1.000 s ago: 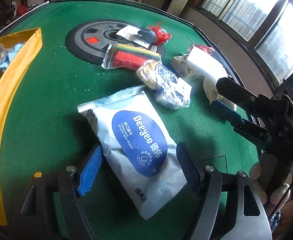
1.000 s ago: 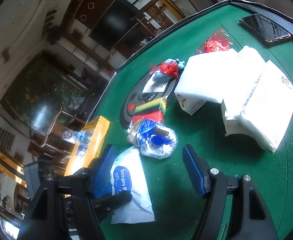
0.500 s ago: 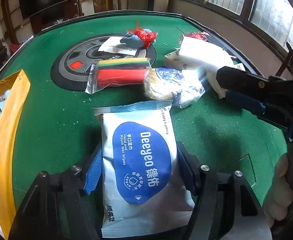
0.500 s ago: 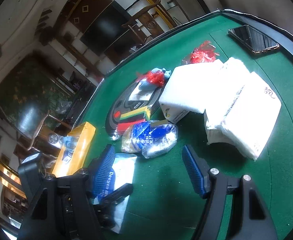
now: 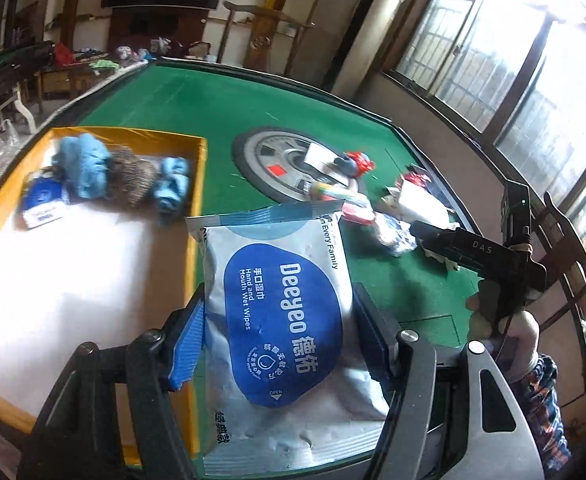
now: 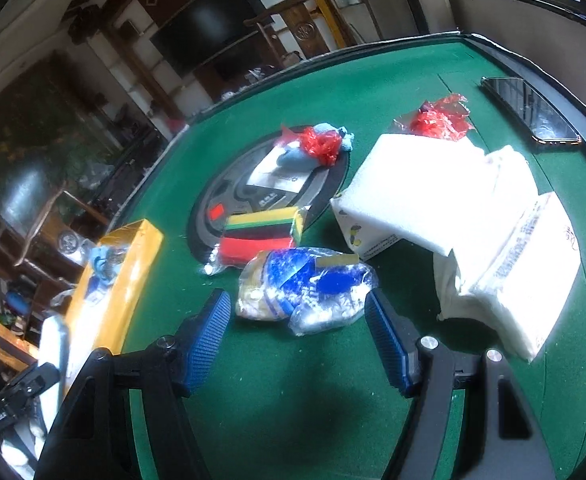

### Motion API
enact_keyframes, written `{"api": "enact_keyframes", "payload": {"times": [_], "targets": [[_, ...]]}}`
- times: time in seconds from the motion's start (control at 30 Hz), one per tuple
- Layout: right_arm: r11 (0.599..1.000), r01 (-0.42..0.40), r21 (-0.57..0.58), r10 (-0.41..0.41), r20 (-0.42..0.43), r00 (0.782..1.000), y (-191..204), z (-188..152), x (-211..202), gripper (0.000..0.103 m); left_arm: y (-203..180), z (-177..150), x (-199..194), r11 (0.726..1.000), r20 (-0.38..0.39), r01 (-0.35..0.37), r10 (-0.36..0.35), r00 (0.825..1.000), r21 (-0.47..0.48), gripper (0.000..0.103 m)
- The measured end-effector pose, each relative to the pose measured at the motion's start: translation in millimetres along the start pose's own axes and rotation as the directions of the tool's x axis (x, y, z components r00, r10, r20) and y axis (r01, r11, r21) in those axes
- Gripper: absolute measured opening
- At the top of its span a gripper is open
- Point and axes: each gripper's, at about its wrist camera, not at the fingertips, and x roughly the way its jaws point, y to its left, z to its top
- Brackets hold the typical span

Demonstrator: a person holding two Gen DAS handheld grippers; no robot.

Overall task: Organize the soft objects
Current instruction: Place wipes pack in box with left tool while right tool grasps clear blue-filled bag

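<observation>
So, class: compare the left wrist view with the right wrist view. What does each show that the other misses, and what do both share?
Only the left wrist view shows the Deeyeo wet wipes pack clamped in the left gripper, and the yellow box's white floor. Only the right wrist view shows the phone and the white tissue packs. Both show the green table, yellow box, striped sponge pack and the open right gripper.

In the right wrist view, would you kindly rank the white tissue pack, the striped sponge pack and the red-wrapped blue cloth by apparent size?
1. White tissue pack, clearly largest.
2. Striped sponge pack.
3. Red-wrapped blue cloth, which lies farther from the camera, so its place is unsure.
</observation>
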Motion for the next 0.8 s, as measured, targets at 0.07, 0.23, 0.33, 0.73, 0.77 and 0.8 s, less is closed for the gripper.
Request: {"api": "enact_keyframes", "payload": {"times": [0.07,0.23,0.33,0.73,0.77,0.8], "targets": [[0.999,0.042,0.023,-0.041,-0.032,0.999,2,6,13,0.065,27,2,-12,0.998,0.022,-0.053,0.054,0.998,-0.029,0.066],[0.991,0.137,-0.006,-0.137,-0.051,0.989,13,9,32,0.068,98,4,-22,0.976,0.001,-0.188,0.189,0.982,-0.113,0.066],[0.984,0.174,-0.035,-0.175,-0.050,0.983,21,7,33,0.070,131,6,-17,0.956,-0.028,-0.263,0.262,0.965,-0.132,0.066],[0.973,0.228,-0.042,-0.230,-0.072,0.971,27,0,44,0.077,179,33,46,0.919,-0.181,-0.366,0.339,0.923,-0.147,0.067],[0.976,0.217,-0.036,-0.219,-0.065,0.974,27,-1,43,0.072,179,36,48,0.916,-0.183,-0.375,0.348,0.920,-0.143,0.067],[0.979,0.202,-0.032,-0.203,-0.061,0.977,27,-2,41,0.061,178,39,51,0.913,-0.187,-0.384,0.357,0.915,-0.135,0.067]]}}
